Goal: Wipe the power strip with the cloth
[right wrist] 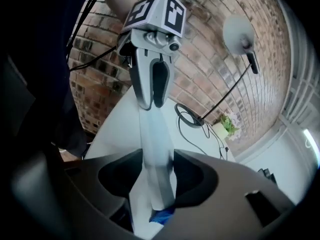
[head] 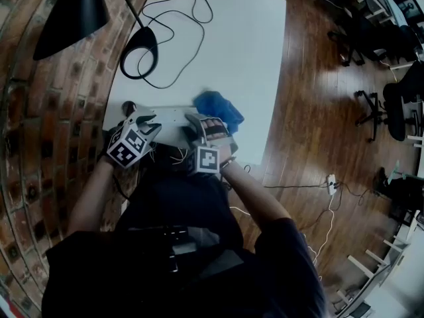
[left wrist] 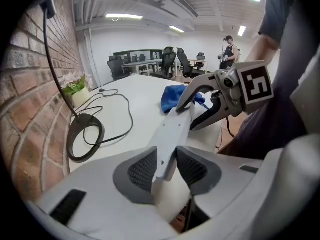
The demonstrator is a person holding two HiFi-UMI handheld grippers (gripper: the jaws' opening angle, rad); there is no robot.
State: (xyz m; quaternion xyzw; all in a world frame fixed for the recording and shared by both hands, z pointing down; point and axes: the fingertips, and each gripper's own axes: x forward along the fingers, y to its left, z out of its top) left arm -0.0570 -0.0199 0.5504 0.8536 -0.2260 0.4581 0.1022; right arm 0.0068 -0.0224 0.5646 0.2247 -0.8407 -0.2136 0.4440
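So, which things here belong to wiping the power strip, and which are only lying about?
For the job:
- power strip, clamped between the left gripper and the right gripper
- blue cloth, lying beside it

Lying about:
- black lamp
- potted plant
- office chairs

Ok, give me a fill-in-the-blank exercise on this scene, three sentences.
1. The left gripper is shut on the ___.
2. The cloth on the table is ___.
3. The lamp's base stands near a ___ wall.
Missing words: strip; blue; brick.
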